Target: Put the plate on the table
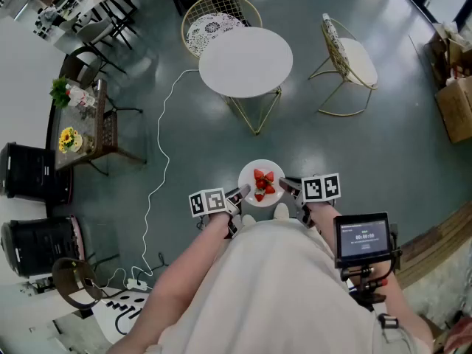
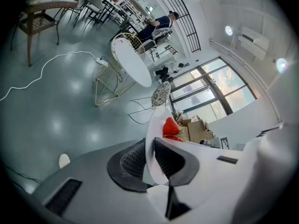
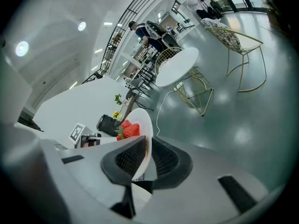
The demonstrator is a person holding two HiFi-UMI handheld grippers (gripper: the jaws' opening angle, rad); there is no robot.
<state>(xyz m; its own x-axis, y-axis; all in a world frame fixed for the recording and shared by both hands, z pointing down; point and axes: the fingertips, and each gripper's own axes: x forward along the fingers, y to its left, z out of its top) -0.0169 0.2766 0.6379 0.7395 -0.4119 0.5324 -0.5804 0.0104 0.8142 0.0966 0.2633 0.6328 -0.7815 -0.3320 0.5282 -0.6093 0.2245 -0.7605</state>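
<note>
A small white plate [image 1: 261, 184] with red strawberries [image 1: 264, 182] hangs in the air close to my body, held from both sides. My left gripper [image 1: 240, 193] is shut on its left rim and my right gripper [image 1: 286, 186] is shut on its right rim. In the left gripper view the plate [image 2: 154, 143] stands edge-on between the dark pads [image 2: 133, 160], a strawberry [image 2: 170, 125] above them. The right gripper view shows the plate [image 3: 143, 139] pinched the same way, with strawberries [image 3: 128, 129]. The round white table [image 1: 245, 61] stands ahead on gold legs, its top bare.
A wire chair [image 1: 209, 21] stands behind the table and another chair [image 1: 349, 63] to its right. A white cable [image 1: 158, 168] runs over the grey floor at left. A side table with flowers [image 1: 77, 124] and black bins [image 1: 37, 172] stand far left; cardboard boxes [image 1: 453, 87] right.
</note>
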